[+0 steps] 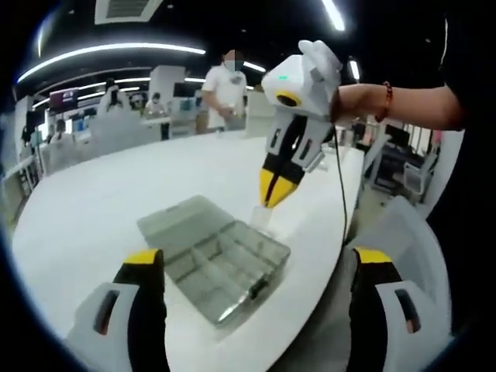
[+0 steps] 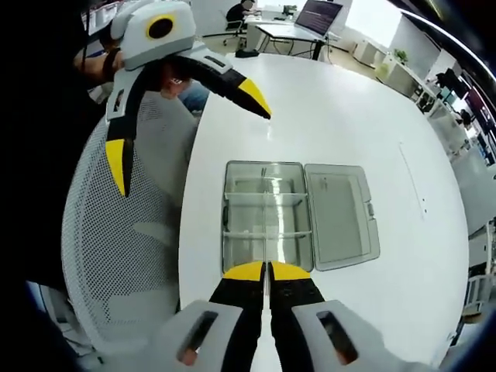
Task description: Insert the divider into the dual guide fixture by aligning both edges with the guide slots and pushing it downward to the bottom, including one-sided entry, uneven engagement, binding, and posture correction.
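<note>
The fixture is a clear plastic compartment box [image 1: 203, 256] lying open on the white table [image 1: 93, 201], its lid [image 2: 339, 213] folded out flat beside the tray [image 2: 246, 208]. My right gripper [image 1: 277, 190] hangs over the tray's near end, shut on a small clear divider [image 1: 261, 220] that points down at the box. In the right gripper view its yellow tips [image 2: 267, 270] are pressed together, and the divider [image 2: 266, 242] shows edge-on as a thin line over the tray's middle. My left gripper [image 1: 258, 260] stands wide open beside the box and holds nothing. It also appears as the left gripper [image 2: 186, 132].
A white mesh chair [image 2: 128, 232] stands at the table's curved edge, right next to the box. A black cable [image 1: 342, 198] hangs from the right gripper. Several people [image 1: 225, 85] stand or sit at desks beyond the table.
</note>
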Demonstrator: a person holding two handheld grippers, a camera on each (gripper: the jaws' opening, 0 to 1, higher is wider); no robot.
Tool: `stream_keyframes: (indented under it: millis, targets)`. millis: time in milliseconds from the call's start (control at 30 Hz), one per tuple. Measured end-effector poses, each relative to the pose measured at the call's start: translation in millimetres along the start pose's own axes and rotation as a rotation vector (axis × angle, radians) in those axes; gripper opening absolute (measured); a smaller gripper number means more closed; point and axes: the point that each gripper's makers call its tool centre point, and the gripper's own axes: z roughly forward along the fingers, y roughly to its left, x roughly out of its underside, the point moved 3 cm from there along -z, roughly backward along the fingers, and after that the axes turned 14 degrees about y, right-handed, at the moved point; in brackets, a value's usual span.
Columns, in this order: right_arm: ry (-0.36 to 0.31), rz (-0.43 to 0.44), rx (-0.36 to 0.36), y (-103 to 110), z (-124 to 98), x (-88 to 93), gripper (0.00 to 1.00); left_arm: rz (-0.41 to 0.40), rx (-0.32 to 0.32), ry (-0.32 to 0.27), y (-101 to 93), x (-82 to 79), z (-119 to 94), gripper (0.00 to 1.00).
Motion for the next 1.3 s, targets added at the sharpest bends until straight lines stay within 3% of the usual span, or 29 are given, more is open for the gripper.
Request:
stream_keyframes:
  millis: [200, 1300]
  targets:
    - [0.026, -0.014, -0.006, -1, 7, 1.3, 0.00, -0.013, 0.001, 0.007, -1.0, 3.3, -1, 0.99]
    - [0.035, -0.019, -0.046, -6, 18, -2.7, 0.00, -0.065, 0.007, 0.024, 6.2, 13.0, -1, 0.98]
